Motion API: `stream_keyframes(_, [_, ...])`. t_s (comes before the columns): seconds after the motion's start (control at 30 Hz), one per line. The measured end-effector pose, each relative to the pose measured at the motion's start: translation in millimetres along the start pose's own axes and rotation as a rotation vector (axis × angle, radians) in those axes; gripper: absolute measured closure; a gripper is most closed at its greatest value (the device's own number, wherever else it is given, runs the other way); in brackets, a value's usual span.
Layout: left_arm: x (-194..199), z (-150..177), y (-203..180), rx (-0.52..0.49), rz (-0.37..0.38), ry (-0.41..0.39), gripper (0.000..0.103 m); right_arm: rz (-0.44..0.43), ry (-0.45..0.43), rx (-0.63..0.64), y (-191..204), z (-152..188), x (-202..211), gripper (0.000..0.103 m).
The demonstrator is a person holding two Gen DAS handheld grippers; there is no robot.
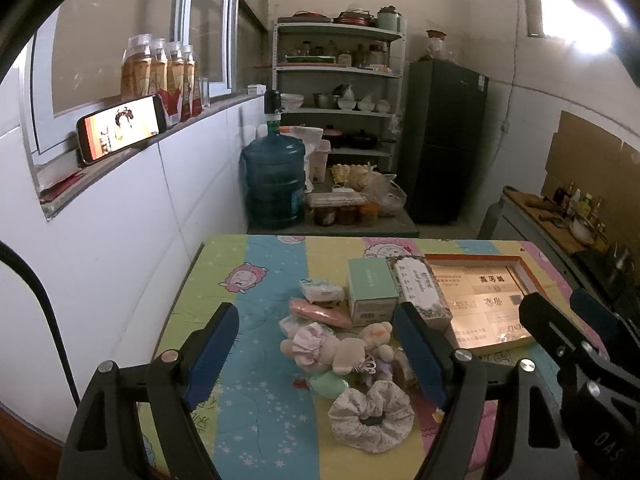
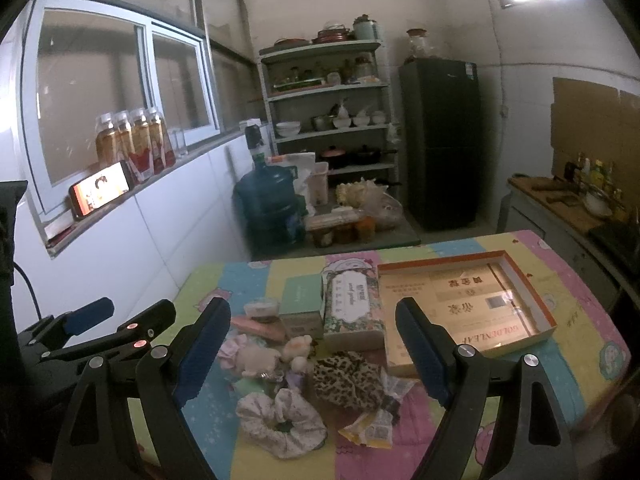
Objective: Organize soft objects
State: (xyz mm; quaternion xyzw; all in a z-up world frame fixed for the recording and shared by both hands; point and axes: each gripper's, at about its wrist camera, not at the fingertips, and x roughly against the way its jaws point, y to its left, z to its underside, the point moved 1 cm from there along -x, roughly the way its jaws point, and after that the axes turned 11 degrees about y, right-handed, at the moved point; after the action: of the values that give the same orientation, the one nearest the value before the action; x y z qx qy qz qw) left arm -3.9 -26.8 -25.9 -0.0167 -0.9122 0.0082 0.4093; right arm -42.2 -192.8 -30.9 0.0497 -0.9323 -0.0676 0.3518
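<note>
Meanwhile, both grippers hover with jaws spread wide and empty over a heap of soft things on the cartoon-print tablecloth (image 1: pixel 256 248). Left gripper (image 1: pixel 316 356) frames the white floral fabric scrunchie (image 1: pixel 370 416); right gripper (image 2: pixel 310 354) frames the leopard-print scrunchie (image 2: pixel 350 380). Best pinch bunched fabric squarely, then carry to what appears the empty orange-rimmed cardboard tray (image 2: pixel 532 292).
</note>
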Motion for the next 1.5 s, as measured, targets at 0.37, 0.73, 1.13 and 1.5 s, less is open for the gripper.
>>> stream_keyframes(0.37, [0, 2, -1, -0.002, 0.006, 0.002, 0.023, 0.004, -0.001, -0.013, -3, 1, 3, 0.017])
stream_keyframes(0.73, [-2, 3, -3, -0.004, 0.009, 0.003, 0.023, 0.012, -0.001, -0.013, -2, 2, 3, 0.017])
stream_keyframes(1.13, [-7, 2, -10, -0.015, 0.01, 0.013, 0.023, 0.017, 0.0, -0.021, -4, 3, 2, 0.017])
stream_keyframes(1.5, [-8, 0, -6, -0.009, 0.003, 0.022, 0.023, 0.003, 0.009, -0.022, -4, 1, -3, 0.017])
